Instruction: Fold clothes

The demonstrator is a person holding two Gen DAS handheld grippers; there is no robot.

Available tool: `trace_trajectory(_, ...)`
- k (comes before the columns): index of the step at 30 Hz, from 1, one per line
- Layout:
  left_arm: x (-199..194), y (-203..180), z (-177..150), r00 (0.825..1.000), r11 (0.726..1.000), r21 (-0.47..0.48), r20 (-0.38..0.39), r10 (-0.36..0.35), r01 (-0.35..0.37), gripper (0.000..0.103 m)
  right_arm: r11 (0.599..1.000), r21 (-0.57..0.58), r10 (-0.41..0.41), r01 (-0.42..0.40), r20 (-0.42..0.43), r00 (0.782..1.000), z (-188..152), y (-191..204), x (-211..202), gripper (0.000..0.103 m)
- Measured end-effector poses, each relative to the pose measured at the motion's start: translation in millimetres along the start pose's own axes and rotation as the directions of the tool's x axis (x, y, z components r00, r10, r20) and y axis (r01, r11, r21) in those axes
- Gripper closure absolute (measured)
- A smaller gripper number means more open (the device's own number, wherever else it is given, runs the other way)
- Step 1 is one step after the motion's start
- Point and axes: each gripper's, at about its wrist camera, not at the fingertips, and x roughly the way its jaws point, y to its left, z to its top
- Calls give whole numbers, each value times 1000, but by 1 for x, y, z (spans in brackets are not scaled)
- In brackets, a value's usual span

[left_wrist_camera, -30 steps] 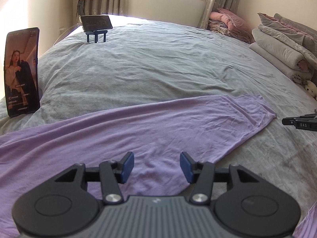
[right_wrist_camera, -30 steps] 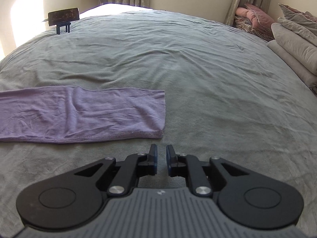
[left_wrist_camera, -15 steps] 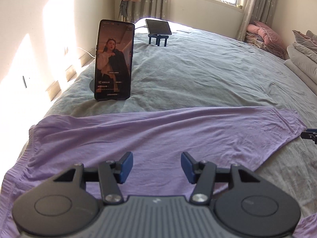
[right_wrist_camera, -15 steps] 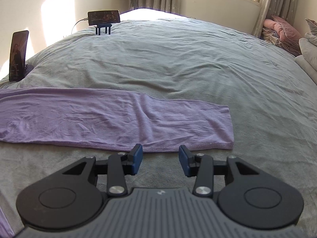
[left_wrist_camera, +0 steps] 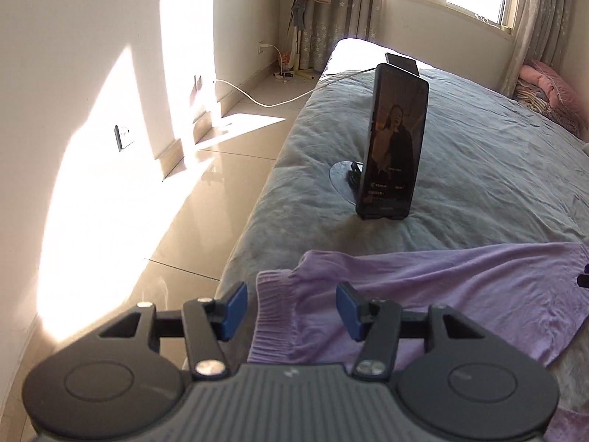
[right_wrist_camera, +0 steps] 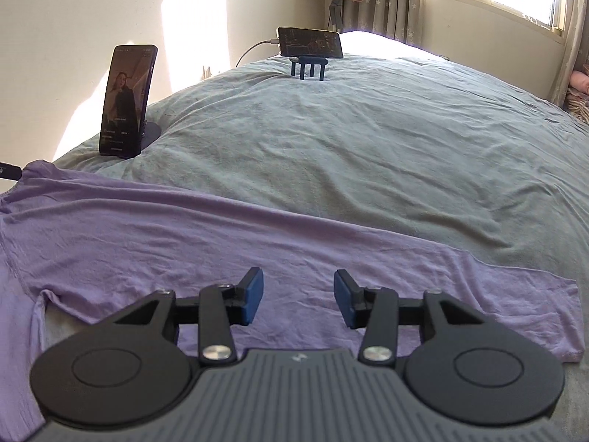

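A soft purple long-sleeved top (right_wrist_camera: 228, 243) lies spread flat on the grey bed cover (right_wrist_camera: 368, 140), reaching across the lower half of both views. The left gripper (left_wrist_camera: 291, 307) hangs over the top's ribbed cuff (left_wrist_camera: 272, 316) near the bed's left edge, and its blue fingers (left_wrist_camera: 233, 307) stand apart with nothing held. The right gripper (right_wrist_camera: 298, 296) hangs over a sleeve of the top at the bottom middle of its view, and its blue fingers (right_wrist_camera: 254, 294) have just been opening with nothing between them, while a black phone on a round stand (right_wrist_camera: 127, 101) stands upright on the bed at the upper left.
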Motion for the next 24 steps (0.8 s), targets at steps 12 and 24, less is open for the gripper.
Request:
trace_trajectory(12,51,38,15,983,973,-150,-27,-180,174,58,980,-129,156,-149,46,987,47,74,52,56)
trace_trajectory(24,49,34,2,976,971,-100,34,-214,217,78,953,-220,229,-209,68,971,58,98,92,56)
